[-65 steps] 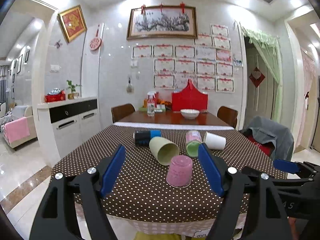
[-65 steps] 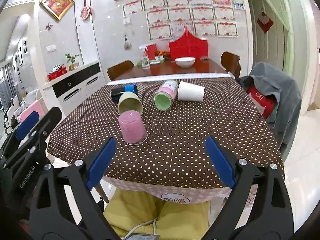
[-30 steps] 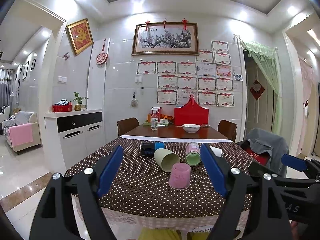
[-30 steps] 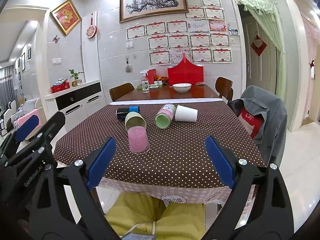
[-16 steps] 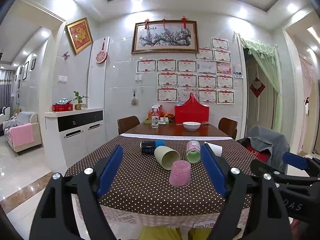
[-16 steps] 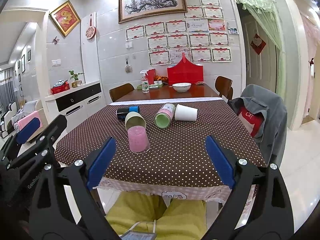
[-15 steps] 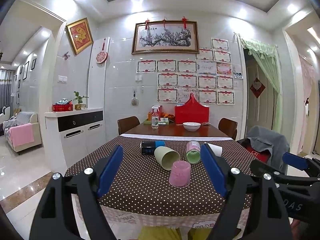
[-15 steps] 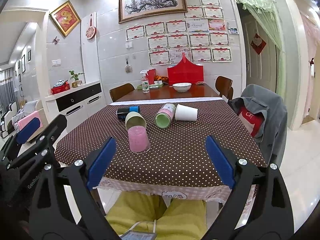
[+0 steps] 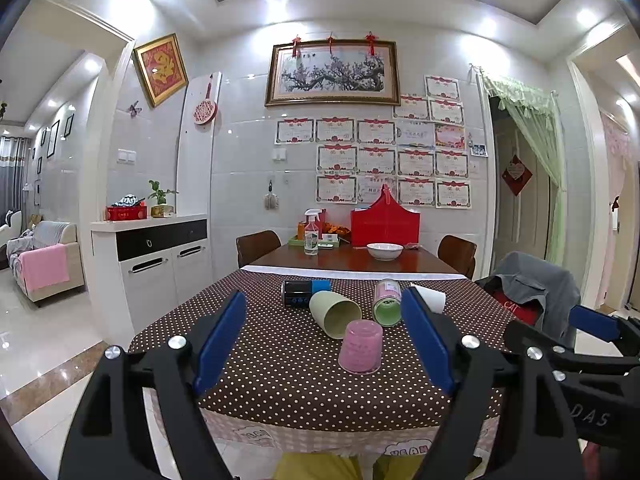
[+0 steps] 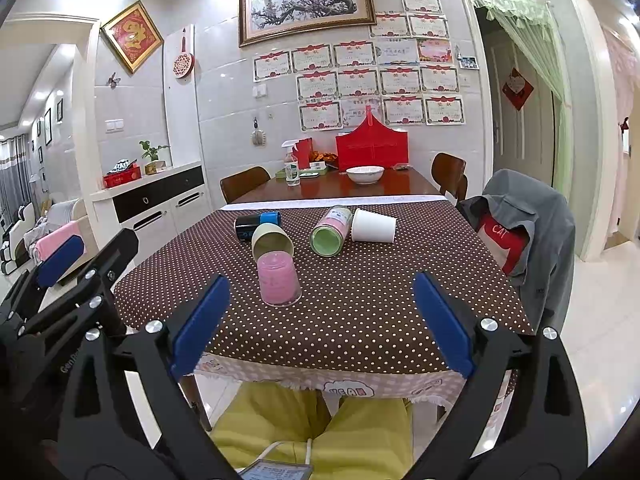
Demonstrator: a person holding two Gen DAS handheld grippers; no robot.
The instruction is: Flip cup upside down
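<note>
A pink cup (image 9: 360, 346) stands upside down, mouth on the brown dotted tablecloth (image 9: 280, 376); it also shows in the right wrist view (image 10: 277, 279). Behind it lie on their sides a pale green cup (image 9: 335, 313), a pink-and-green cup (image 9: 387, 307), a white cup (image 10: 373, 225) and a black-and-blue cylinder (image 9: 304, 292). My left gripper (image 9: 322, 342) is open and empty, held back from the table's near edge. My right gripper (image 10: 320, 322) is open and empty, also off the near edge. Each gripper shows at the side of the other's view.
A wooden table (image 9: 348, 261) behind holds a white bowl (image 9: 384, 251), a spray bottle (image 9: 311, 237) and a red box (image 9: 385, 222). A chair with a grey jacket (image 10: 528, 228) stands right. A white cabinet (image 9: 156, 256) stands left. The person's yellow trousers (image 10: 312, 428) are below the table edge.
Both grippers have drawn back and away from the table; the cups look smaller. In the last half second almost nothing moved. The pink cup stays upside down throughout.
</note>
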